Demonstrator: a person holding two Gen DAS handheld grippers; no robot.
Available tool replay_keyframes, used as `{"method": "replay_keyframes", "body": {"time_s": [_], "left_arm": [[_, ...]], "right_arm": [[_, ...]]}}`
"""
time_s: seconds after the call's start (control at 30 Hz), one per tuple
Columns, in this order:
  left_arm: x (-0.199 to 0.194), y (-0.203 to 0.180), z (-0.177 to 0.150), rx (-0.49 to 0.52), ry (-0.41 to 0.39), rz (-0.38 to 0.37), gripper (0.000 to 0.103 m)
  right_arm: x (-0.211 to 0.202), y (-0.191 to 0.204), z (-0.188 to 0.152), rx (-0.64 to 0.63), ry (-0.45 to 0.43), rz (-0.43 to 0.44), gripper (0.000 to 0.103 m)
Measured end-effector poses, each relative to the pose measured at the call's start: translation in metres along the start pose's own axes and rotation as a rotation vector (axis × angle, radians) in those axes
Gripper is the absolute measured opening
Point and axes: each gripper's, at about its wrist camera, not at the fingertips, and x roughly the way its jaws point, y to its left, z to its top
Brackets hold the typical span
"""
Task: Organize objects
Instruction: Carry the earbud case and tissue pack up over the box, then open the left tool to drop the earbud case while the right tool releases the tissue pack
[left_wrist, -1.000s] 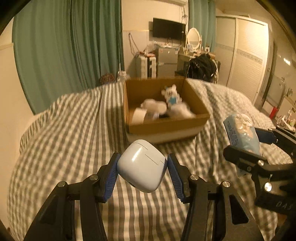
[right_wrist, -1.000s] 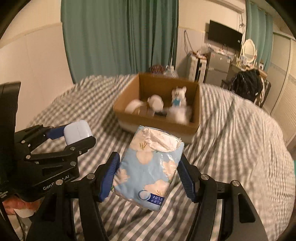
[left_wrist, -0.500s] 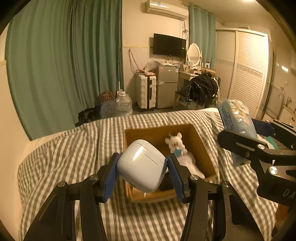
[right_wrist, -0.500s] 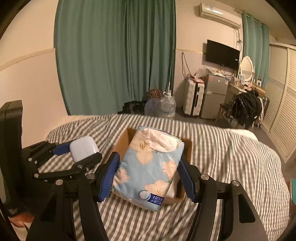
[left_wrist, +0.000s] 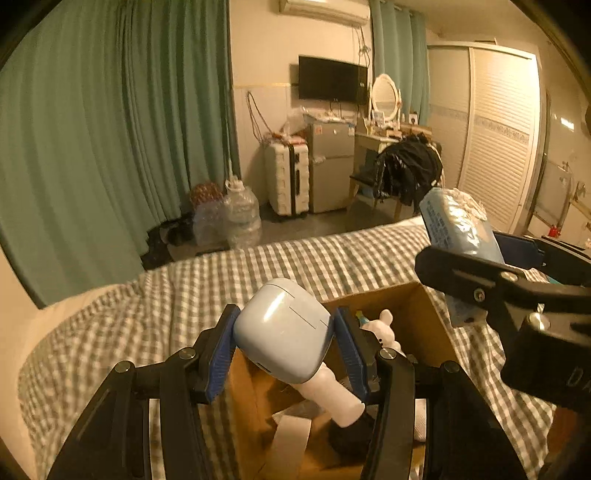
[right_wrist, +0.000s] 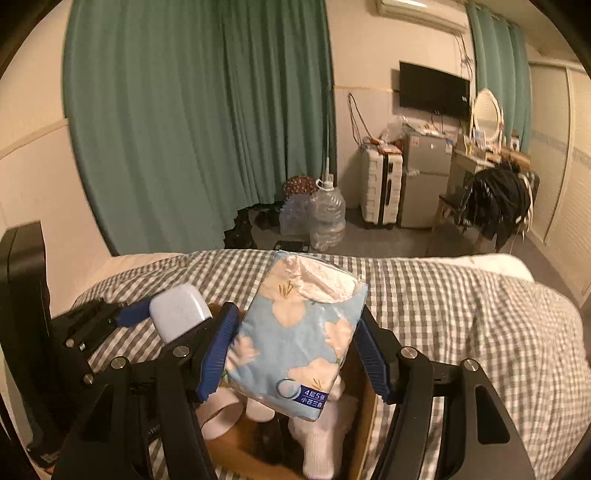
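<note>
Right wrist view: tissue pack (right_wrist: 295, 339) between gripping jaws, cardboard box (right_wrist: 364, 413) mostly hidden

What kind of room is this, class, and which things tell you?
Most likely a bedroom: a bed with a checked cover, a wall television, and a dressing table with an oval mirror.

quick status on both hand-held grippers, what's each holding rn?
Left hand-held gripper: shut on the pale blue earbud case.
Right hand-held gripper: shut on the floral tissue pack.
</note>
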Motion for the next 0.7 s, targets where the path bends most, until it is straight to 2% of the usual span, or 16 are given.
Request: {"method": "replay_keyframes", "body": {"time_s": [0.13,0.3,0.5,0.7], "left_arm": [[0.029,0.001,-0.015,0.000,0.051,-0.044,0.053],[0.053,-0.004,-0.033,0.020,0.106,-0.064,0.053],[0.067,-0.009,-0.048,0.020,0.164,-0.073,0.053],[0.064,-0.015,-0.058,0.039,0.180,-0.073,0.055]], "right_arm": [[0.030,-0.010,-0.011,0.023,0.040,0.004,0.063],[0.063,-0.023,-0.034,0.047,0.116,0.010,0.063],[0.084,-0.030,-0.046,0.037,0.175,-0.003,0.063],[0.090,-0.035,-0.055,0.042,0.203,-0.013,0.066]]}}
